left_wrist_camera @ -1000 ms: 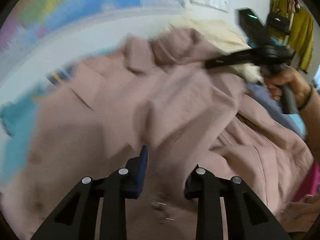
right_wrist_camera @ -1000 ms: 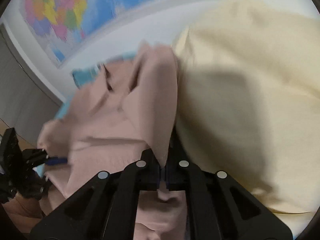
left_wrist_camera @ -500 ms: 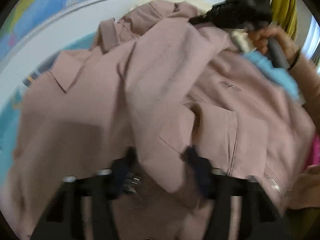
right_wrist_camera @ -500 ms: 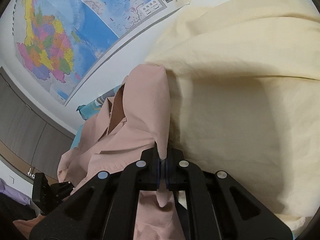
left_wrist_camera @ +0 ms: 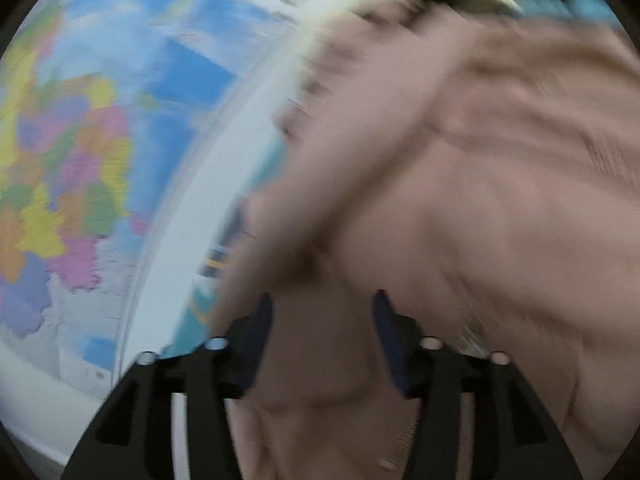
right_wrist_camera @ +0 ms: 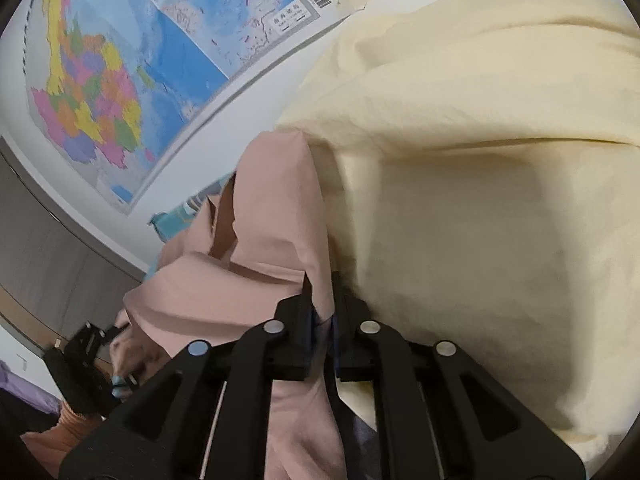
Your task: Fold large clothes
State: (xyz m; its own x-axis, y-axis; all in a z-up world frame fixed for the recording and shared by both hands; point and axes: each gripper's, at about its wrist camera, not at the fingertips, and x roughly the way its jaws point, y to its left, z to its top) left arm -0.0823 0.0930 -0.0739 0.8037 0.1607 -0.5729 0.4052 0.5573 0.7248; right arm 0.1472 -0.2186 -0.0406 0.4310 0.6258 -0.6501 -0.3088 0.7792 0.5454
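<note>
With both claws' jaws opening, the left gripper (left_wrist_camera: 322, 322) wide around blurred cloth and the right gripper (right_wrist_camera: 322, 300) barely parted on a fold, the dusty-pink cotton jacket (right_wrist_camera: 276, 216) beside the cream bedding (right_wrist_camera: 480, 200) may slump unfolded.

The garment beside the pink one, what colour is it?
Pale cream-yellow garment, plain, no pattern; clearest in the right wrist view.

2 claws (right_wrist_camera: 322, 300), 1 pink garment (right_wrist_camera: 276, 216), 1 cream cloth (right_wrist_camera: 480, 200), 1 wall map (right_wrist_camera: 120, 80).
</note>
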